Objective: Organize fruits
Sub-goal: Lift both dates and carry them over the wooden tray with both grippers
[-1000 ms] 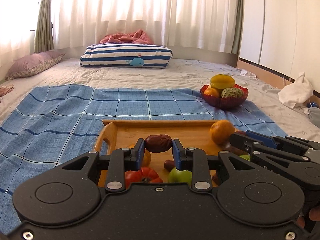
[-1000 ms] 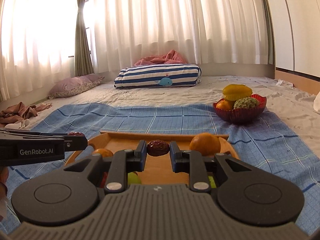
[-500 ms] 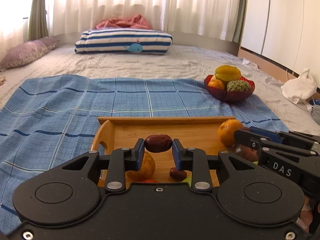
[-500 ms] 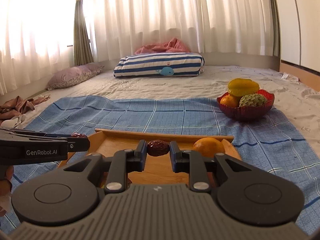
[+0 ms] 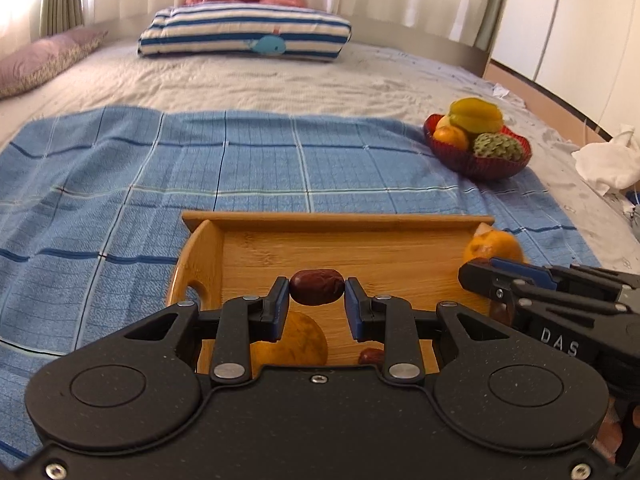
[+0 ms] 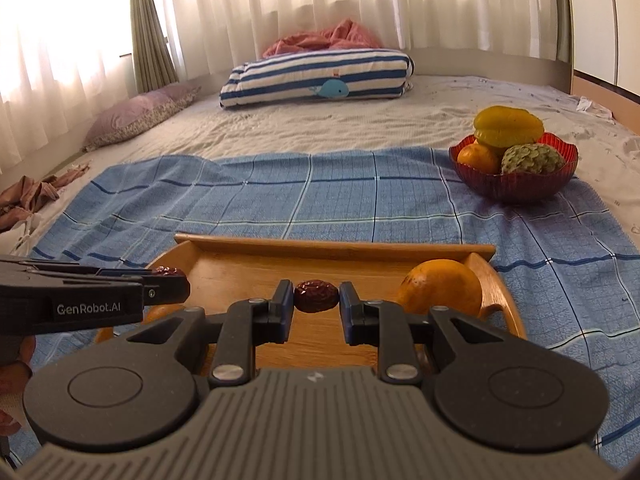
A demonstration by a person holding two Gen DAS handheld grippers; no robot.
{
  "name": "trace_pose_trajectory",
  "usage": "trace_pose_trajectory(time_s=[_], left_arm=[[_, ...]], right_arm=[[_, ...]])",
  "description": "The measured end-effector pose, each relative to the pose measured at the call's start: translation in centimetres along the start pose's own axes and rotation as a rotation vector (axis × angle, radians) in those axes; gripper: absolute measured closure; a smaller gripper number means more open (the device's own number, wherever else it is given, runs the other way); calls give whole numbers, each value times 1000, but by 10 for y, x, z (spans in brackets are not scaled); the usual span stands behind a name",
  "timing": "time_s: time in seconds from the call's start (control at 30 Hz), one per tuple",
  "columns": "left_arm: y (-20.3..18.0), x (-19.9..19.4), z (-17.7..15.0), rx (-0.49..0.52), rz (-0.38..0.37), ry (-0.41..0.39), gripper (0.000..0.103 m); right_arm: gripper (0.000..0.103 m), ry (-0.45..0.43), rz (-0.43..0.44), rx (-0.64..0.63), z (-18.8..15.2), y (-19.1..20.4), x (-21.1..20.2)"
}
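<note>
My left gripper (image 5: 317, 294) is shut on a dark red date (image 5: 317, 287) and holds it above the wooden tray (image 5: 336, 220). My right gripper (image 6: 316, 298) is shut on another dark red date (image 6: 316, 295), also above the tray (image 6: 332, 245). An orange (image 6: 442, 286) lies at the tray's right end; it also shows in the left wrist view (image 5: 494, 246). A yellow fruit (image 5: 298, 340) and a loose date (image 5: 370, 356) lie in the tray under my left gripper. A red bowl (image 6: 516, 186) holds a star fruit, an orange and a custard apple.
The tray sits on a blue checked cloth (image 5: 160, 168) spread over a bed. A striped pillow (image 6: 316, 74) and a purple cushion (image 6: 136, 114) lie at the far end. White cloth (image 5: 608, 160) lies at the right edge, crumpled clothes (image 6: 28, 196) at the left.
Both grippers have risen and drawn back a little with their dates. The tomato and green apple have dropped out of sight below my left gripper.
</note>
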State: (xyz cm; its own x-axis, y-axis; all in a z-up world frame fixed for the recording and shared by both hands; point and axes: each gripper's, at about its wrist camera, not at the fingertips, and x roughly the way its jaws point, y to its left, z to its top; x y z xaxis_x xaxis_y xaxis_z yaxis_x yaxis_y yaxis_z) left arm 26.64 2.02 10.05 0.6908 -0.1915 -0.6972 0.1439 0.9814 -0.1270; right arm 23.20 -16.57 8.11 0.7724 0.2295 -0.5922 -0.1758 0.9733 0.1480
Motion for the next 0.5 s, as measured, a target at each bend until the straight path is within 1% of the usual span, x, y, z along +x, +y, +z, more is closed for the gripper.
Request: trace_pose_trajectory(time_s=[0.13, 0.3, 0.5], left_arm=[[0, 18, 5, -18, 11, 44, 75], [-3, 34, 10, -29, 24, 73, 75], [-13, 49, 13, 1, 51, 95, 75]], right_arm=[[74, 38, -14, 0, 3, 0, 15], [74, 66, -30, 27, 5, -5, 31], [74, 94, -51, 35, 4, -9, 46]])
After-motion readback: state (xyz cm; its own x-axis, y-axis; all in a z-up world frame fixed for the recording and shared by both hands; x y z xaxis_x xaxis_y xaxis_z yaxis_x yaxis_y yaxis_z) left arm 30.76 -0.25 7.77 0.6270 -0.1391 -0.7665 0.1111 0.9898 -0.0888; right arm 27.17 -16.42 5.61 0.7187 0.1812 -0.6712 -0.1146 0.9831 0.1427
